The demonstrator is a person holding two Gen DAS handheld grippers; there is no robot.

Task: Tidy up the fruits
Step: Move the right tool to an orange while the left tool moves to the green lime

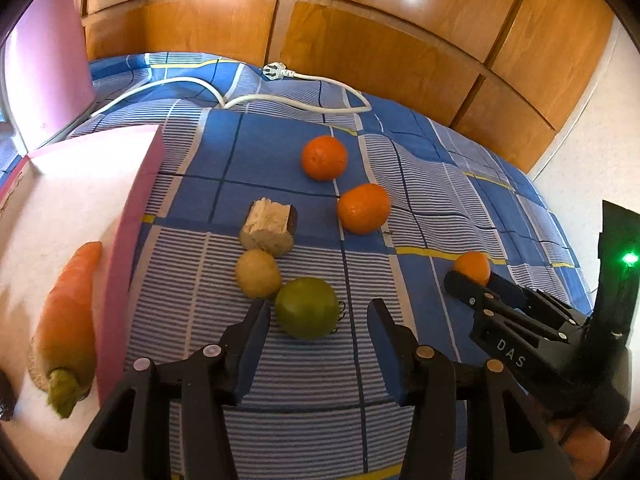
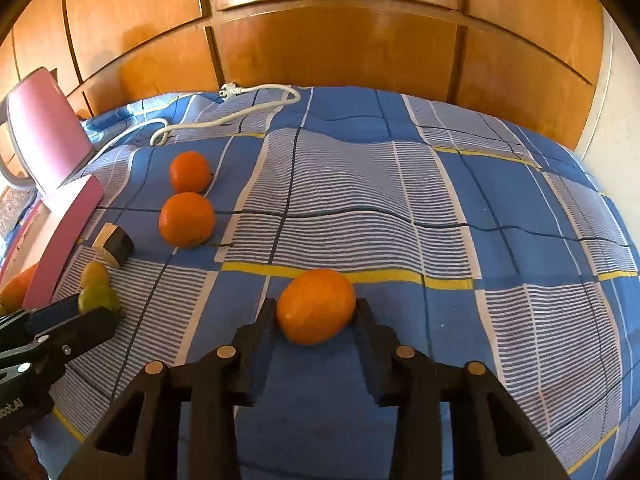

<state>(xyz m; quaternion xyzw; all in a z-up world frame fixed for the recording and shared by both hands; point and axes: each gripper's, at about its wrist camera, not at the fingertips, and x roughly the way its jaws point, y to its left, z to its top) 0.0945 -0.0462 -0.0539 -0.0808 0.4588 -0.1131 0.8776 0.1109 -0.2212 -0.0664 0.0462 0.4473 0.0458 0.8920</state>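
**Ana:** Fingers first, then. On the right gripper [image 2: 316,312] they clamp an orange [image 2: 316,311], one pad on each flank, its long axis running across from finger to finger.

**Ben:** And the left gripper [image 1: 318,316]?

**Ana:** Its fingers stand apart and hold nothing. A green fruit [image 1: 307,307] lies just ahead between them, nearer the left finger, on the bed's blue checked cover [image 1: 420,168].

**Ben:** Work down from the biggest thing for me.

**Ana:** After the cover, the pink box [image 1: 132,248] stands open at the left, with a carrot [image 1: 66,320] inside. Then two more oranges, the far one [image 1: 324,157] and the near one [image 1: 363,208], lie close together mid-bed. A cut chunk of something pale with a dark rind [image 1: 269,231] lies beside them, and a small yellow fruit [image 1: 258,273] touches the green one.

**Ben:** So which hand matters next?

**Ana:** I judge the box is the goal. It lies to the left, so the held orange must cross over the left gripper, which is much nearer the box.
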